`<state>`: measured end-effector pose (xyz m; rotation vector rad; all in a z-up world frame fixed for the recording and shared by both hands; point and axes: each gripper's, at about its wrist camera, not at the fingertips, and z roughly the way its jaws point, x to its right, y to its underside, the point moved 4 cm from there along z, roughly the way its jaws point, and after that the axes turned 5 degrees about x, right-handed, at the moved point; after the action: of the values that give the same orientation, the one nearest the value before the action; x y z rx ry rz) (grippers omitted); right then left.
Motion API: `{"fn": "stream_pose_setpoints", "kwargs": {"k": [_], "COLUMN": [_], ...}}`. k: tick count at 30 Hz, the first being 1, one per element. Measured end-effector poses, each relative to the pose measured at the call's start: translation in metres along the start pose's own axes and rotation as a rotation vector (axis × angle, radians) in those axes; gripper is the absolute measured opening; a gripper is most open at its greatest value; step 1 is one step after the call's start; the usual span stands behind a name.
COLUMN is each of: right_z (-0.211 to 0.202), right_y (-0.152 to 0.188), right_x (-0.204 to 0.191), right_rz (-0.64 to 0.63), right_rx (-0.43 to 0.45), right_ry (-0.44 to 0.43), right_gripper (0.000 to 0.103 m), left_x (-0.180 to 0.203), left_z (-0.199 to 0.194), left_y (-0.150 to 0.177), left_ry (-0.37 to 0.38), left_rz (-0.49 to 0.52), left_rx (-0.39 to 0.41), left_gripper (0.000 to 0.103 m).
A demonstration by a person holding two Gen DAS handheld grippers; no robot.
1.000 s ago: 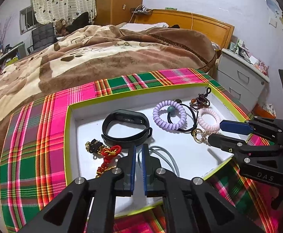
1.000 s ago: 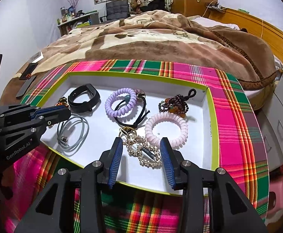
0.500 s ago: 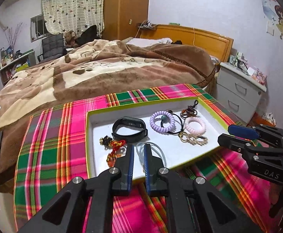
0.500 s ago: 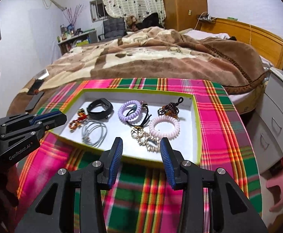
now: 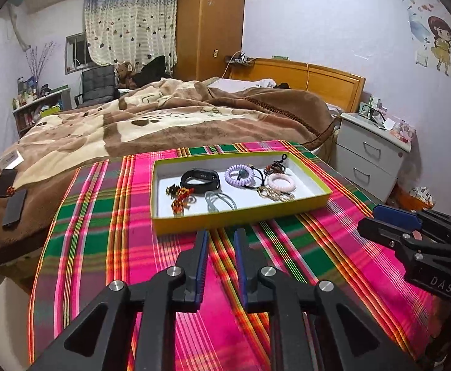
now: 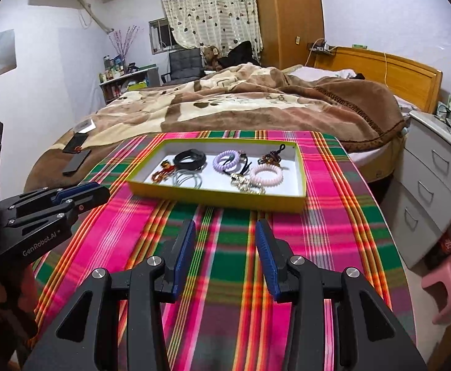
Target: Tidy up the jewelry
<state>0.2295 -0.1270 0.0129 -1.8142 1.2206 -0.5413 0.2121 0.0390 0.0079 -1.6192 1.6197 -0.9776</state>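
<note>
A shallow yellow-rimmed tray [image 5: 240, 215] [image 6: 213, 198] with a white floor sits on the plaid cloth. It holds a black wristband [image 5: 200, 179] [image 6: 190, 158], a lilac coil tie [image 5: 239, 173] [image 6: 227, 160], a pink coil tie [image 5: 280, 183] [image 6: 266, 175], a gold chain [image 5: 276, 194] [image 6: 247, 185], a red-gold knot charm [image 5: 180, 196], a grey cord loop [image 5: 219, 201] [image 6: 187, 179] and a dark bead charm [image 6: 271, 156]. My left gripper [image 5: 220, 235] hangs short of the tray, jaws opening, nothing between them. My right gripper [image 6: 223, 227] is open and empty.
The plaid cloth [image 5: 108, 235] covers a table in front of a bed with a brown blanket [image 5: 163, 120]. Dark phones [image 5: 14, 207] lie on the blanket at left. A white nightstand [image 5: 370, 154] stands at right, a pink stool [image 6: 448, 281] on the floor.
Both grippers have drawn back and up from over the tray; the tray now lies well ahead of them. The left jaws have spread wider. All jewelry stays in the tray.
</note>
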Motion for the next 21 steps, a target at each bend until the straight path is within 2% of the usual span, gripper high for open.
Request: {"fn": "stream_pose_setpoints", "kwargs": {"k": [12, 21], "right_z": [-0.047, -0.066], "right_y": [0.043, 0.061], "right_x": [-0.014, -0.019], "right_rz": [0.03, 0.008], "right_rx": [0.035, 0.063], "right_ry": [0.019, 0.051], "right_gripper": [0.041, 0.041], "left_x": [0.011, 0.019], "left_z": [-0.058, -0.078], "left_y": [0.044, 0.062], "left_ry": [-0.037, -0.042], "left_rz": [-0.011, 0.0], "left_rx": [0.032, 0.052], "left_gripper": [0.016, 0.016]}}
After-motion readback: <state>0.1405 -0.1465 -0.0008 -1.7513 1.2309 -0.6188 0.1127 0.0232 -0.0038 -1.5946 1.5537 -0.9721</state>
